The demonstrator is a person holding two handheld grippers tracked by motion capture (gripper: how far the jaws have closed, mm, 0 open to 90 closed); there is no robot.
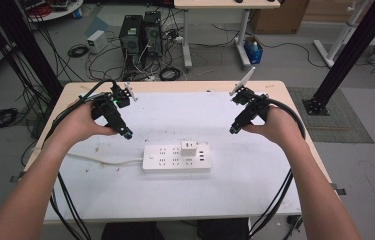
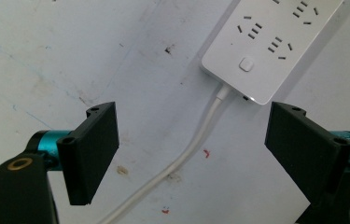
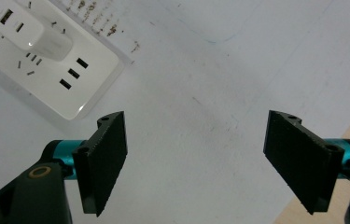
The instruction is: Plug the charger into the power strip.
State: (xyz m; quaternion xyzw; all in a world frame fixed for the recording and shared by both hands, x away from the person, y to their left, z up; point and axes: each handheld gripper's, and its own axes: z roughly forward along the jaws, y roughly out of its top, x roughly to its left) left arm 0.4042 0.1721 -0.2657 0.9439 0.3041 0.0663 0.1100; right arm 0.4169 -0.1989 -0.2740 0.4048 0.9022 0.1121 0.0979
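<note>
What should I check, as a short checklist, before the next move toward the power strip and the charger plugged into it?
1. Left tool open, nothing between its jaws: ok.
2. Right tool open, nothing between its jaws: ok.
3. White charger stands upright in the power strip: ok. Whether it is pushed fully in: cannot tell.
4. Power strip lies flat on the white table cover, between the two tools: ok.
5. White cord runs away from the strip's switch end on the left tool's side, not across the charger: ok.
6. Neither tool touches the strip or the charger; both are apart from them: ok.
</note>
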